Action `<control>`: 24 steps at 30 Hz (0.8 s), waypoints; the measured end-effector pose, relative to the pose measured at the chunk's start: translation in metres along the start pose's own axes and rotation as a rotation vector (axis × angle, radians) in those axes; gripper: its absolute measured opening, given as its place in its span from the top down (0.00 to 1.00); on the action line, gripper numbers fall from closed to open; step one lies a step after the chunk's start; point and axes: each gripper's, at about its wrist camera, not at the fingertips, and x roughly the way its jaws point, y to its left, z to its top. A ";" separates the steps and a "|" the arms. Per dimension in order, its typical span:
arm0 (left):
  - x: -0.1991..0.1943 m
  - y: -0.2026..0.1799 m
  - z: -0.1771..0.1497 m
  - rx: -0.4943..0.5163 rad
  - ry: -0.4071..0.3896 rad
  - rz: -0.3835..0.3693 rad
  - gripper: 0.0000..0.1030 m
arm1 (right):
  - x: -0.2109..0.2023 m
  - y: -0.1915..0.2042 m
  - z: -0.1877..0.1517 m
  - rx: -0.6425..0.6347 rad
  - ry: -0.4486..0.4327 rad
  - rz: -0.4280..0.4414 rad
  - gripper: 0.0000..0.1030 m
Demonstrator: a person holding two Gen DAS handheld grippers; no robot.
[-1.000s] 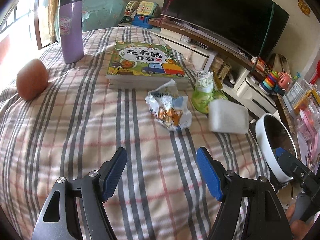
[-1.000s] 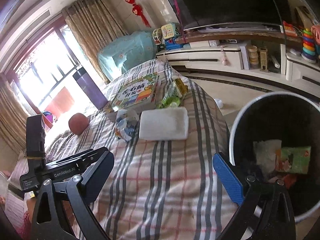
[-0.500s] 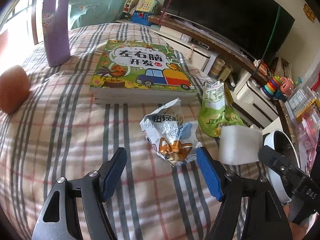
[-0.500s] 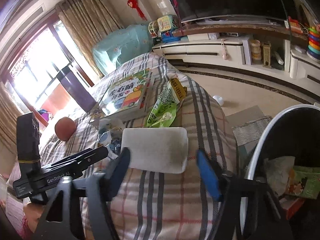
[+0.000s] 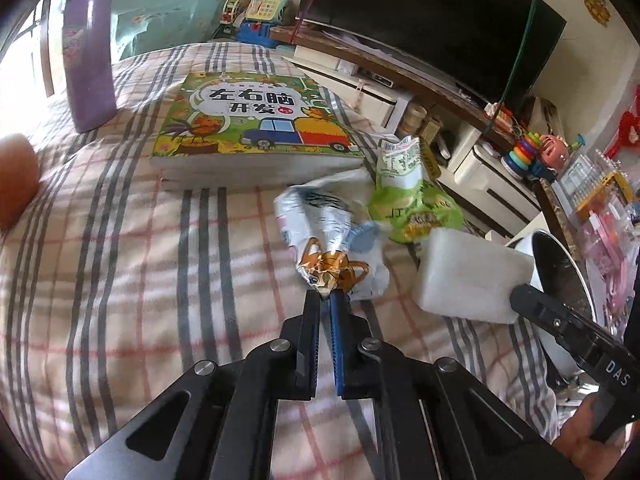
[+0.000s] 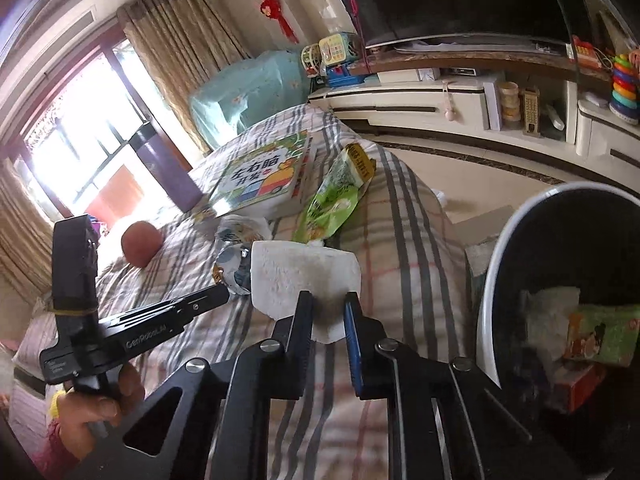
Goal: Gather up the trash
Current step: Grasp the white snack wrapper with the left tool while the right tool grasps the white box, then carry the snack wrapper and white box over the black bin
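- left claw [image 5: 325, 295]: jaws pinched almost together on the near crumpled corner of the white snack wrapper [image 5: 328, 236]; wrapper lies straight ahead of the tips on the striped bed cover [image 5: 132, 264], long axis running away from the claw toward the picture book [image 5: 256, 120].
- green snack bag [image 5: 412, 204]: just past the wrapper, right of it, beside the book's near corner; not gripped by either claw, long axis running away toward the TV cabinet.
- right claw [image 6: 329, 306]: narrowed onto the near edge of the white sponge block [image 6: 304, 272]; block sticks out ahead and slightly left of the tips, near edge looks lifted off the cover, cannot tell for the far edge.
- trash bin [image 6: 486, 300]: to the right of the right claw, off the bed's edge, mouth open, paper and a green packet already inside.
- key relation: bin sits right of both claws, right one is nearer, block has the shorter swing; left claw's wrapper would have to cross over or behind the block, so likely right drops first.
- risk, a guess: wrapper held only by a thin corner, could slip in transit.
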 end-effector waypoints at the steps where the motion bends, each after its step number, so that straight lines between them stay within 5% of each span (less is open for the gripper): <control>1: -0.004 0.001 -0.004 -0.001 -0.002 -0.005 0.96 | -0.003 0.001 -0.003 0.004 0.001 0.006 0.85; 17: -0.093 0.021 -0.080 -0.042 -0.001 -0.068 0.97 | -0.038 0.028 -0.068 -0.059 0.027 0.004 0.84; 21: -0.099 0.021 -0.089 -0.044 0.013 -0.059 0.97 | -0.039 0.026 -0.077 -0.063 0.048 0.026 0.69; 24: -0.100 0.021 -0.086 -0.059 0.012 -0.061 0.84 | -0.042 0.019 -0.077 -0.048 0.037 0.031 0.32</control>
